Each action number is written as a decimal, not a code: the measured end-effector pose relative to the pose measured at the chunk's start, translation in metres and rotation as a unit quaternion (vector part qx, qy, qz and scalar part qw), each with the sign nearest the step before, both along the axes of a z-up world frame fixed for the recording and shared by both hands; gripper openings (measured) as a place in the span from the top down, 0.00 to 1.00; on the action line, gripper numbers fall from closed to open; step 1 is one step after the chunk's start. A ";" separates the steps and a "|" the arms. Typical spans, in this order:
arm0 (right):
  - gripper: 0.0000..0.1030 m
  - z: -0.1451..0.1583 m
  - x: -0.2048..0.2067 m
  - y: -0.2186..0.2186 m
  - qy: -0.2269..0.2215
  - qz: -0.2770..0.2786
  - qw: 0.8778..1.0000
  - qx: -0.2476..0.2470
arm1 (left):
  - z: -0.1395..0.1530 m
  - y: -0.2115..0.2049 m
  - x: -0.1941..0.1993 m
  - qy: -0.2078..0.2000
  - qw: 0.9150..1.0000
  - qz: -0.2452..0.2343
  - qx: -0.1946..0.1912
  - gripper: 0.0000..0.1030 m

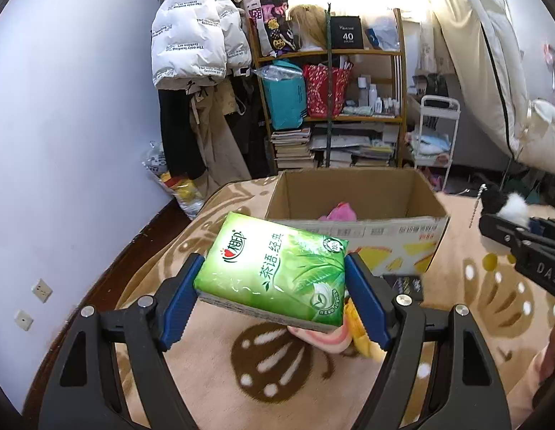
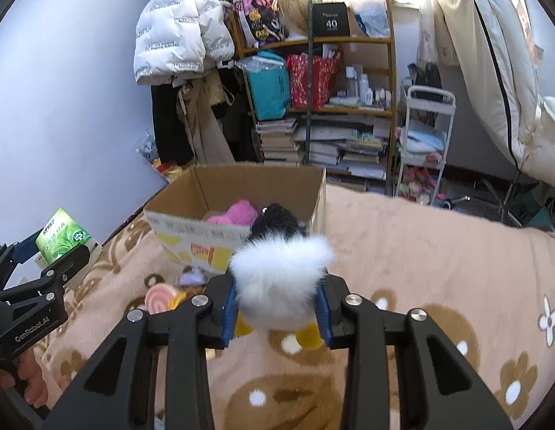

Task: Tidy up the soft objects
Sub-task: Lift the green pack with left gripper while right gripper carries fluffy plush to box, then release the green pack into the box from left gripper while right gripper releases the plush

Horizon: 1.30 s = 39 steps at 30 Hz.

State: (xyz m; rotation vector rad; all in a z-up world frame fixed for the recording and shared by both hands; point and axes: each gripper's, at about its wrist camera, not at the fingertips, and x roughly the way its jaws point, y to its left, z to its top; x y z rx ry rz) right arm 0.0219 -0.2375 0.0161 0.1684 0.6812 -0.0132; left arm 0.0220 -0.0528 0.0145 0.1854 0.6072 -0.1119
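My left gripper (image 1: 274, 279) is shut on a green tissue pack (image 1: 274, 268), held above the patterned blanket just in front of an open cardboard box (image 1: 352, 240). A pink plush (image 1: 338, 211) lies inside the box. My right gripper (image 2: 277, 304) is shut on a fluffy black-and-white plush toy (image 2: 281, 272) with yellow feet, lifted before the same cardboard box (image 2: 191, 240). The left gripper (image 2: 52, 251) with the tissue pack (image 2: 62, 236) shows at the left edge of the right wrist view. The right gripper (image 1: 521, 233) shows at the right edge of the left wrist view.
A pink swirl soft toy (image 2: 159, 297) and a small purple item (image 2: 191, 279) lie on the blanket (image 2: 420, 268) near the box. Behind stand a cluttered shelf (image 1: 331, 82), hanging jackets (image 1: 195, 36), a white cart (image 2: 424, 143) and a wall at left.
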 end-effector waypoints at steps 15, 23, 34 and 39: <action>0.63 0.043 0.063 0.012 -0.060 0.034 0.997 -0.025 | 0.044 -0.017 0.050 -0.078 0.997 -0.016 0.019 0.24; 0.63 0.034 0.101 0.027 -0.063 0.046 0.995 -0.062 | 0.035 -0.030 0.092 -0.076 0.996 -0.032 0.013 0.24; 0.63 -0.011 0.126 0.022 -0.024 0.051 0.997 -0.057 | -0.002 -0.028 0.136 -0.034 0.999 -0.026 0.013 0.24; 0.63 -0.030 0.131 0.010 -0.001 0.032 0.999 -0.044 | -0.021 -0.018 0.154 0.005 1.000 -0.020 -0.013 0.24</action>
